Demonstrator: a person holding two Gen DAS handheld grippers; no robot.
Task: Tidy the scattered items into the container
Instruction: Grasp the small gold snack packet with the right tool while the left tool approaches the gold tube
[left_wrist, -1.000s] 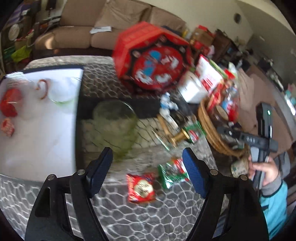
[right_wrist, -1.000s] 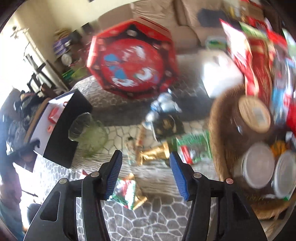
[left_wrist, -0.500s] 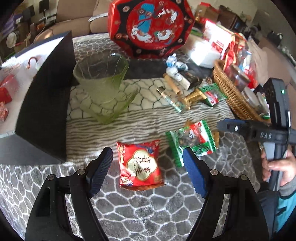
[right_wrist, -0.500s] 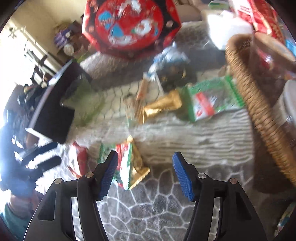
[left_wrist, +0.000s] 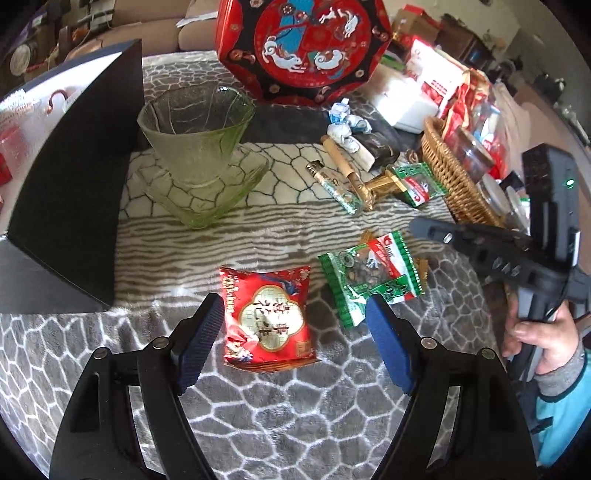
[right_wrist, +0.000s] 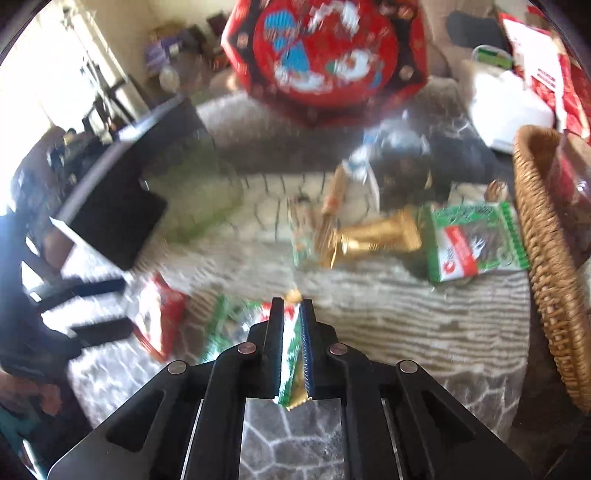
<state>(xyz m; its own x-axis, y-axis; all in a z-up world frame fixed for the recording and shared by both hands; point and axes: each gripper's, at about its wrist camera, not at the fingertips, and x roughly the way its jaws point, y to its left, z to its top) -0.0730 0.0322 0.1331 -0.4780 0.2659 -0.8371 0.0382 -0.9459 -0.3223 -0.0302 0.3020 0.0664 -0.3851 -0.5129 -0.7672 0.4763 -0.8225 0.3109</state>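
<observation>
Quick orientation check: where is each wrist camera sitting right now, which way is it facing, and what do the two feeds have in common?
Left wrist: above the blanket, looking forward and down past the open left gripper at the red snack packet; the right hand shows.
Right wrist: low, facing the octagonal tin; right gripper shut on the green snack packet.
Shared: tin, green glass bowl, wicker basket, both packets.

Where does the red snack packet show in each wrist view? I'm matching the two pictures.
Left wrist: red packet lies low centre on the blanket, between the open left gripper fingers.
Right wrist: blurred, at lower left, left of the right gripper, which is shut on the green packet.
Shared landmark: red octagonal box.
</observation>
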